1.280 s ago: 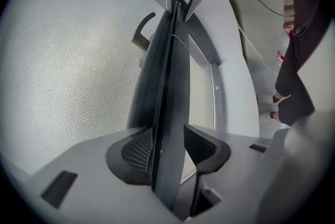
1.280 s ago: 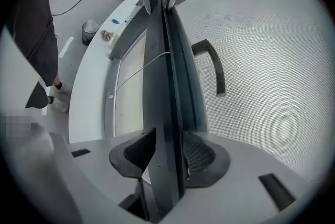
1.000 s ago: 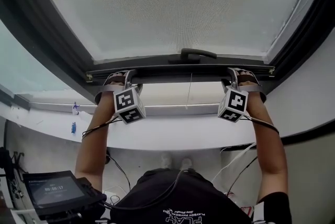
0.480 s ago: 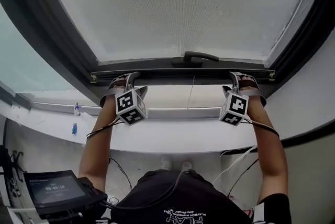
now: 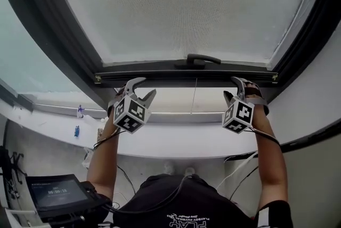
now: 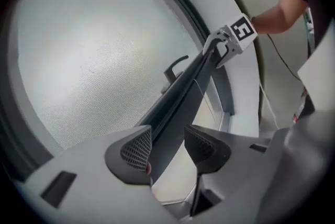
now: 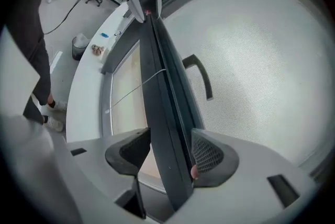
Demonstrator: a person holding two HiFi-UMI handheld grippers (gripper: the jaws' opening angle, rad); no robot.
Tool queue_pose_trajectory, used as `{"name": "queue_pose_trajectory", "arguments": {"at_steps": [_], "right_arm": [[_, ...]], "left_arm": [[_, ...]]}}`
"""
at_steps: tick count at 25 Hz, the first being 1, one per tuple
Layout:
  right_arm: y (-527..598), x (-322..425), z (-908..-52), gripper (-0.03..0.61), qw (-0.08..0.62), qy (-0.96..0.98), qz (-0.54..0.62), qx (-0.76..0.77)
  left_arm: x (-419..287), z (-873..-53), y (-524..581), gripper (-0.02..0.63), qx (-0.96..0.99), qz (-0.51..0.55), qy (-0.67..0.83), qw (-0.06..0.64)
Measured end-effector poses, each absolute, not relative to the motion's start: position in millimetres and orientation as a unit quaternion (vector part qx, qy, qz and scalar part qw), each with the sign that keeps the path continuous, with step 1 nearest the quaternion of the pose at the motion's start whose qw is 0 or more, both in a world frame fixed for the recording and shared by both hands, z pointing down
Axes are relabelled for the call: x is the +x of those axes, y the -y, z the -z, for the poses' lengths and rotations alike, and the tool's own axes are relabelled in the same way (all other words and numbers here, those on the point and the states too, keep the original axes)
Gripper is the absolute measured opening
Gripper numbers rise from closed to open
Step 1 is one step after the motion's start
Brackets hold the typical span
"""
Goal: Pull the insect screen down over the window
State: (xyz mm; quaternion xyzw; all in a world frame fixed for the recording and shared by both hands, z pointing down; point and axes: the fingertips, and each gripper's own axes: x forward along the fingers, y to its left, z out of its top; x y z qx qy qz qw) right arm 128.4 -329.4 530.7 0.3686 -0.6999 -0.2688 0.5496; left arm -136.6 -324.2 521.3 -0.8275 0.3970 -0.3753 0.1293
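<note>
The insect screen's grey mesh (image 5: 186, 3) fills the window down to its dark bottom bar (image 5: 186, 73), which carries a handle (image 5: 202, 58). My left gripper (image 5: 143, 87) is at the bar's left part, rolled aslant. In the left gripper view the bar (image 6: 183, 92) runs between its jaws (image 6: 167, 145), against the left pad and apart from the right one. My right gripper (image 5: 234, 87) is at the bar's right part. Its jaws (image 7: 170, 157) have just been opening. The bar (image 7: 159, 87) lies between them on the right pad, with a gap to the left pad.
A thin pull cord (image 5: 193, 96) hangs from the bar's middle. A dark window frame (image 5: 48, 35) borders the screen. Below is a white sill (image 5: 176, 139) with small items (image 5: 79, 111) at its left. A screen device (image 5: 53, 195) and cables sit by the person's legs.
The left gripper has rolled, so its fingers now slant under the bar instead of straddling it squarely. The right gripper's jaws stand a little wider. Both hands stay by the bar.
</note>
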Motion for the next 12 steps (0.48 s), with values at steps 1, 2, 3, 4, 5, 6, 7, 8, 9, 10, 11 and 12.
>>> {"name": "queue_pose_trajectory", "arguments": {"at_steps": [1, 2, 3, 4, 5, 6, 7, 8, 9, 10, 11, 12], "right_arm": [[329, 125, -527, 0.225, 0.534, 0.707, 0.264, 0.381], [327, 123, -521, 0.225, 0.514, 0.715, 0.260, 0.396], [322, 123, -513, 0.225, 0.491, 0.723, 0.257, 0.413], [313, 123, -503, 0.225, 0.465, 0.730, 0.253, 0.432], [302, 124, -493, 0.225, 0.437, 0.738, 0.248, 0.450], [292, 124, -482, 0.225, 0.408, 0.747, 0.240, 0.467], [284, 123, -473, 0.225, 0.378, 0.755, 0.231, 0.483], [278, 122, -464, 0.225, 0.348, 0.764, 0.219, 0.498], [274, 120, -458, 0.224, 0.317, 0.772, 0.206, 0.510], [270, 119, -453, 0.224, 0.289, 0.780, 0.197, 0.519], [267, 118, -451, 0.224, 0.266, 0.785, 0.194, 0.525], [264, 117, -448, 0.224, 0.250, 0.786, 0.198, 0.529]], "left_arm": [[-135, -516, 325, 0.189, -0.832, 0.357, -0.406, 0.121], [-132, -508, 323, 0.189, -0.838, 0.335, -0.415, 0.113], [-127, -500, 319, 0.189, -0.844, 0.312, -0.424, 0.105], [-121, -490, 311, 0.188, -0.849, 0.286, -0.434, 0.098], [-116, -480, 302, 0.187, -0.852, 0.259, -0.445, 0.092], [-111, -470, 293, 0.187, -0.854, 0.233, -0.457, 0.088], [-107, -461, 286, 0.187, -0.855, 0.206, -0.469, 0.083], [-104, -453, 281, 0.187, -0.855, 0.179, -0.482, 0.076], [-103, -447, 278, 0.187, -0.853, 0.153, -0.494, 0.069], [-103, -443, 276, 0.172, -0.850, 0.130, -0.506, 0.064], [-104, -440, 274, 0.145, -0.847, 0.109, -0.518, 0.059], [-106, -437, 271, 0.115, -0.842, 0.090, -0.529, 0.052]]}}
